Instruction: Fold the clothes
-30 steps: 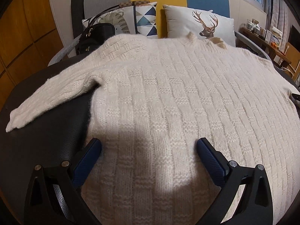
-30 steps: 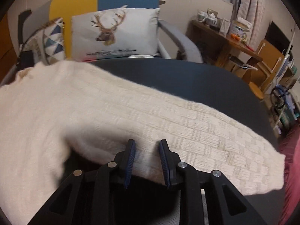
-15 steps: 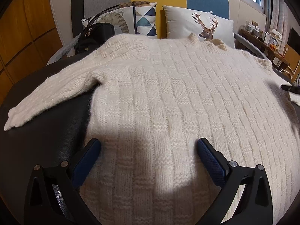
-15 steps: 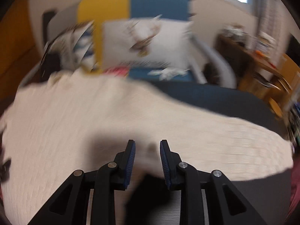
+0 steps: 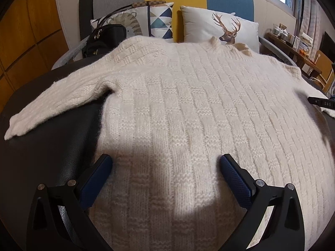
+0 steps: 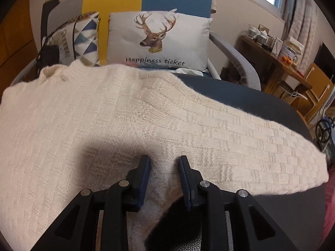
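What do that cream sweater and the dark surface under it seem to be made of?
The sweater looks like a chunky wool or wool-like knit: a basket-weave block pattern shows, with a fuzzy halo along the sleeve edges. The dark tabletop looks like leather or an imitation: matte black with a fine pebbled grain and a soft sheen near the left gripper. Neither fibre can be confirmed by sight.
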### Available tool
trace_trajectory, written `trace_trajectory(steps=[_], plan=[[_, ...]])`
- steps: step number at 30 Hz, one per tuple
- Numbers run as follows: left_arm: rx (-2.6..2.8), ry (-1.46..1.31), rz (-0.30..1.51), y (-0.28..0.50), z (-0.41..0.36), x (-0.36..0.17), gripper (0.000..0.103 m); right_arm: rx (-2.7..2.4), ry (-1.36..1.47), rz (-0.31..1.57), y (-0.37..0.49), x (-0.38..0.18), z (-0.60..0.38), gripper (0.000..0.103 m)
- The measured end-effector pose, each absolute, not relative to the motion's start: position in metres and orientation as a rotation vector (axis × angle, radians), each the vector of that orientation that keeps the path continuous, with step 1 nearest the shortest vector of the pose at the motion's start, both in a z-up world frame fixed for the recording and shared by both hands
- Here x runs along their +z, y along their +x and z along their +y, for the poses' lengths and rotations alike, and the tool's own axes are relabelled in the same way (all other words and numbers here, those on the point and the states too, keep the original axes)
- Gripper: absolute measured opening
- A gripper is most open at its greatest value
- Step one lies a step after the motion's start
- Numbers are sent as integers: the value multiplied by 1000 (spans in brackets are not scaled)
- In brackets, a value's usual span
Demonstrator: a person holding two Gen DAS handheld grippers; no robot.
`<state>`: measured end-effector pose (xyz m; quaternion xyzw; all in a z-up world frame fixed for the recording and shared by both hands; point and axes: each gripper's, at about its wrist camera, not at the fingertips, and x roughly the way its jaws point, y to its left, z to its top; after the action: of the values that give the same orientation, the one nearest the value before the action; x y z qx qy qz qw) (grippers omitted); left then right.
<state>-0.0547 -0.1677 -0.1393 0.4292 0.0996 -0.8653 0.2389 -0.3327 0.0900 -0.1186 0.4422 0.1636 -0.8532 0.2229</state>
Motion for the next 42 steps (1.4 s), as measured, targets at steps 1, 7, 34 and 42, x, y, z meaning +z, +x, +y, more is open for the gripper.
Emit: trace_trajectory(steps=[1, 7, 34, 42], plan=[[-2369, 1193, 282, -55, -170, -137, 103, -2348, 1234, 420, -330, -110, 89, 27], [-2364, 1073, 387, -68, -194, -118, 103, -2193, 1115, 315, -279, -66, 54, 29], [-2242, 1182, 413, -24, -177, -130, 103, -2128, 1074, 431, -180, -129, 43, 32], [-2260, 1052, 291, -59, -177, -92, 103, -2136, 1046, 445, -167, -129, 49, 33]])
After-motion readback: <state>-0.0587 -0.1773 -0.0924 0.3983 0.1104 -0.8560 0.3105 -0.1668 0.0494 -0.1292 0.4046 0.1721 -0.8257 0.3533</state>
